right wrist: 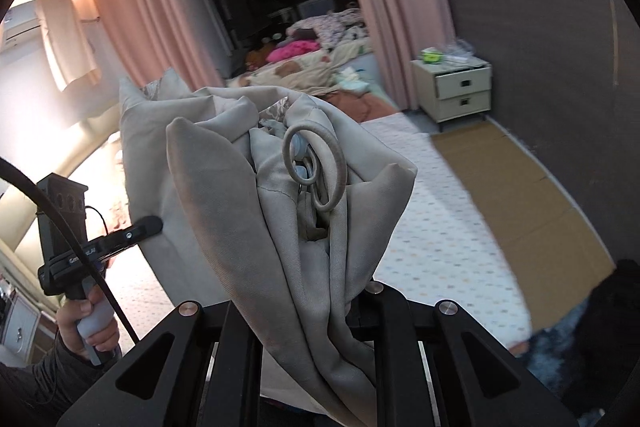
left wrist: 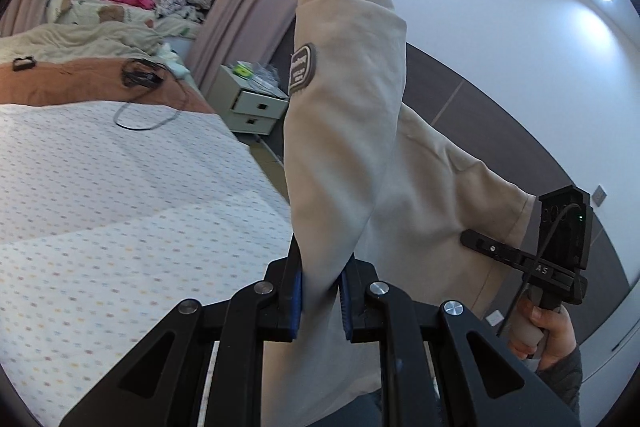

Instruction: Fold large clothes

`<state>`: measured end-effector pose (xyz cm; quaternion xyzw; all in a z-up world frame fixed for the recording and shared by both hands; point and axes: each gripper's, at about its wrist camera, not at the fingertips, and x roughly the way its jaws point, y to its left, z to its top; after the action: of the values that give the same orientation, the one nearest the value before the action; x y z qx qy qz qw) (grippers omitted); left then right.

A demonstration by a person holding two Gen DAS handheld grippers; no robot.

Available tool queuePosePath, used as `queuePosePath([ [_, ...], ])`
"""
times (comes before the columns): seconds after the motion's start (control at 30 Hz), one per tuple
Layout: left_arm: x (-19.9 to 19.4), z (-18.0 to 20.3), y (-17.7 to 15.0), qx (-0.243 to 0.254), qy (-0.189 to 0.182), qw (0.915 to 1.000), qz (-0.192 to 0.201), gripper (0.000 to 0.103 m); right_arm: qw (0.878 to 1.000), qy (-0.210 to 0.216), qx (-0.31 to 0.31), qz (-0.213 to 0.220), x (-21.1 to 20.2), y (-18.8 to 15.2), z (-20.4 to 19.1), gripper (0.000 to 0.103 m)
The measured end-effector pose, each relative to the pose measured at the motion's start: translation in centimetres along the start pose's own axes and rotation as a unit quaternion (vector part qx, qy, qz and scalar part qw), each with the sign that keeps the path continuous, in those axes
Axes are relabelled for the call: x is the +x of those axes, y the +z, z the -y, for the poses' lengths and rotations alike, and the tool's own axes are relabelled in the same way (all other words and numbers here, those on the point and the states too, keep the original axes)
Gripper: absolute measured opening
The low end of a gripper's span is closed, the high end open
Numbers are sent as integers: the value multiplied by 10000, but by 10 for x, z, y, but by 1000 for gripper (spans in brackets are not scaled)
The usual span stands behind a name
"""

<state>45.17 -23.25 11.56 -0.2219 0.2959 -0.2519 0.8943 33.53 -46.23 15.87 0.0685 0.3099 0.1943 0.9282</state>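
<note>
Both hands are up above the bed (left wrist: pixel 120 187), each angled a little downward, with the beige garment (left wrist: pixel 344 131) strung between them. Beyond the garment, in the left wrist view, the right hand (left wrist: pixel 544 331) wraps a grey handle, knuckles toward the camera, a dark sleeve at the wrist. The right wrist view shows the left hand (right wrist: pixel 90 323) gripping its handle the same way, a black cable running past it.

Plenty is hidden here. Cloth drapes over the right tool (right wrist: pixel 352 303) so thickly that its pads cannot be seen, and the garment's lower part runs out of the picture. A brown patch (left wrist: pixel 302 69) on the sleeve carries lettering too small to read. The far end of the bed is a blurred heap of bedding and clothes.

Now the tools. The left tool (left wrist: pixel 320 291) is clamped on a bunched fold of the garment, blue pads pressing it from both sides. The right tool is nearly together and pinched on a thick gather of the same garment, where a cord loop (right wrist: pixel 316 167) curls over the top. The garment hangs in the air above the bed, clear of the dotted sheet.
</note>
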Motion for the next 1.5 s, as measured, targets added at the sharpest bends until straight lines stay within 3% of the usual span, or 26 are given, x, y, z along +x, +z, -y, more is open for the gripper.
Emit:
queuePosePath([
  [0.27, 49, 39, -10, -73, -386, 9986, -343, 16, 9986, -503, 143, -115, -9, 5, -3, 10],
  [0.53, 116, 45, -28, -413, -626, 9929, -928, 16, 9938, -958, 283, -478, 6, 15, -11, 10],
  [0.8, 200, 7, -38, -669, -397, 9864, -1449, 16, 9872, -1227, 444, -916, 76, 28, -14, 10],
  [1.1, 257, -52, -40, -914, -23, 9820, -1655, 17, 9796, -1336, 399, -1448, 166, 53, -13, 9],
  [1.27, 287, -89, -47, -1165, 215, 9743, -1916, 17, 9724, -1455, 398, -1782, 218, 53, -7, 10],
  [1.33, 299, -96, -51, -1106, 371, 9722, -2028, 18, 9676, -1673, 273, -1872, 233, 55, 3, 12],
  [1.43, 317, -99, -60, -850, 586, 9684, -2269, 21, 9586, -2024, 89, -1998, 264, 50, 4, 26],
  [1.5, 320, -106, -64, -988, 516, 9646, -2391, 27, 9512, -2356, 76, -1991, 279, 49, 3, 49],
])
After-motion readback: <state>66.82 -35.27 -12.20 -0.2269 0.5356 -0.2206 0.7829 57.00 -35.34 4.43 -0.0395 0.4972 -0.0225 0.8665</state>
